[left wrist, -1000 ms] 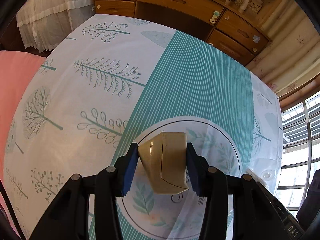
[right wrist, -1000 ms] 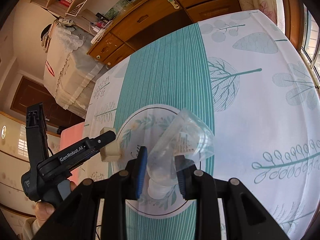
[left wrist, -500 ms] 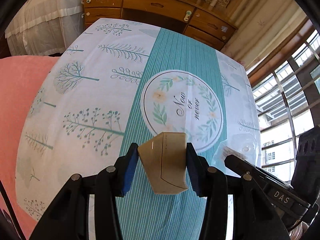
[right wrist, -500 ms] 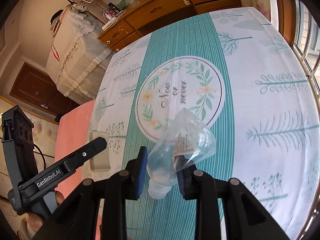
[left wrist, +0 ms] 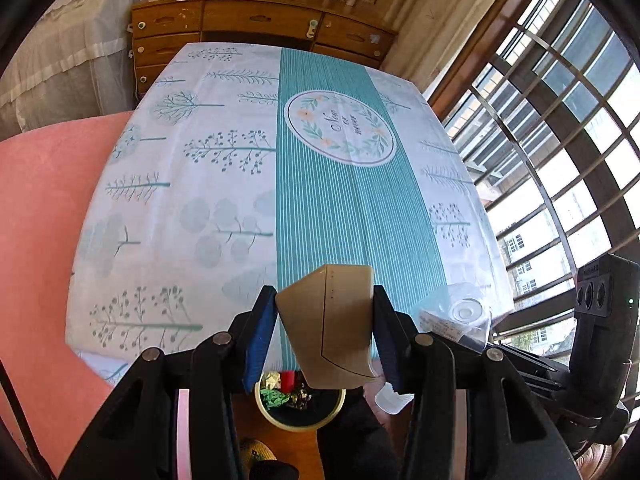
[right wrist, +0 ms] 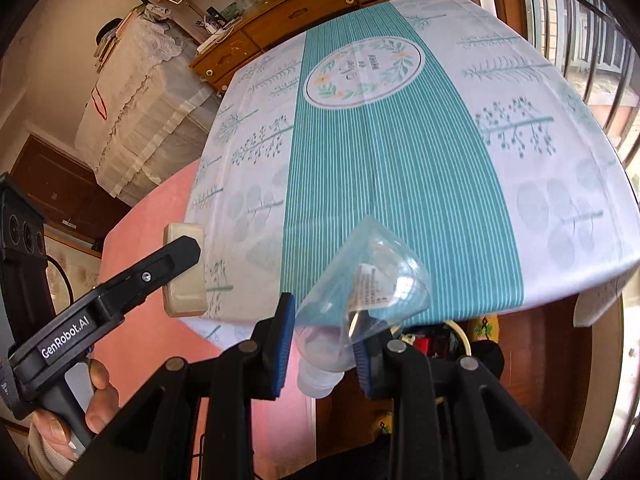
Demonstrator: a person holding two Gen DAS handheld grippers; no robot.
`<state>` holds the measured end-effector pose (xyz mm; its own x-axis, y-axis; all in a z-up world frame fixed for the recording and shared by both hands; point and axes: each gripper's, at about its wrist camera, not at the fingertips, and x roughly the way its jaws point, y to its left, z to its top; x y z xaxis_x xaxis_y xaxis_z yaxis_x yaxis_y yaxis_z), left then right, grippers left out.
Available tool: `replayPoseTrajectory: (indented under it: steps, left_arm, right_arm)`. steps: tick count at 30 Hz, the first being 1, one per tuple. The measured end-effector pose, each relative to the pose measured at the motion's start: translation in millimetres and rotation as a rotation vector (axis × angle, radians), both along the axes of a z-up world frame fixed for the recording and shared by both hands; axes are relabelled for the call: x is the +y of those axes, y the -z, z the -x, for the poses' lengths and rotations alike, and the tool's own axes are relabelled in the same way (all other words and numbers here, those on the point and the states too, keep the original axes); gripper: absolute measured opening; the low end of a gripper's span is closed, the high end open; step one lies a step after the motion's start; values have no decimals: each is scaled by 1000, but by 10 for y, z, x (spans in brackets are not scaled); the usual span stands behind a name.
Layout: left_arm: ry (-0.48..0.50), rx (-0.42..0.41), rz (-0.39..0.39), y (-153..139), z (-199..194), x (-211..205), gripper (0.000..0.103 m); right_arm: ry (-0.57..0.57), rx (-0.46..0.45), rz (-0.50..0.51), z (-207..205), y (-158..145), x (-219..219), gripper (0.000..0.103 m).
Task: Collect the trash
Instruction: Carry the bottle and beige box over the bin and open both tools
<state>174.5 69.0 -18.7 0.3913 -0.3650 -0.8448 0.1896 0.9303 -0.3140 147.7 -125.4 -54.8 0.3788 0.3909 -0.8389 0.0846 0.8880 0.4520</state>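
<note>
My left gripper (left wrist: 325, 332) is shut on a tan crumpled carton (left wrist: 332, 324), held over the near edge of the table (left wrist: 200, 216). The carton (right wrist: 185, 268) also shows at the left of the right wrist view, clamped in that gripper. A crushed clear plastic bottle (right wrist: 360, 292) with a white cap sits squeezed in my right gripper (right wrist: 322, 346), also at the table's near edge. Below, on the floor, a round bin (left wrist: 300, 404) with a cream rim holds coloured scraps; in the right wrist view the bin (right wrist: 460, 334) peeks out under the tablecloth.
A teal-striped tablecloth with tree prints covers the table. A pink seat (left wrist: 36, 240) stands at the left. A wooden dresser (left wrist: 256, 20) lines the far wall, and barred windows (left wrist: 560, 140) run along the right. A hand (right wrist: 96, 400) holds the left gripper's handle.
Both grippers have drawn back from the table's middle to its near edge, each still clamping its item. The bin on the floor has come into view below them.
</note>
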Motion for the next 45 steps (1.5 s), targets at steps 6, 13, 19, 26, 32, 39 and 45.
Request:
replayPoseTrajectory:
  steps: [6,13,19,26,32,39,45]
  left_arm:
    - [19,58,32,207,609,196,45]
    - [-18,151,60,711,960,167,45]
    - [-12,176,29,1375,1110,-48,45]
    - [-37,238,13,2350,1068,-312,45]
    - [-66,292,-4,3077,975,-454,45]
    - [-111,338,-24,3597,871,-490,45]
    - [-127,370,-11,3750,884,-417,71]
  right_arm:
    - [-36,94,73,580,208,254,27]
    - [-59,208,129,906,682,284,27]
    - [-64,245,152,947,1300,190,27]
    - [-44,291,166,869,2178,-25,27]
    - [-32,321,174,793,2812,-179,27]
    - [-20,347,157,721,3236,-258,27]
    - [-40,359,148,692,3300,-199,28]
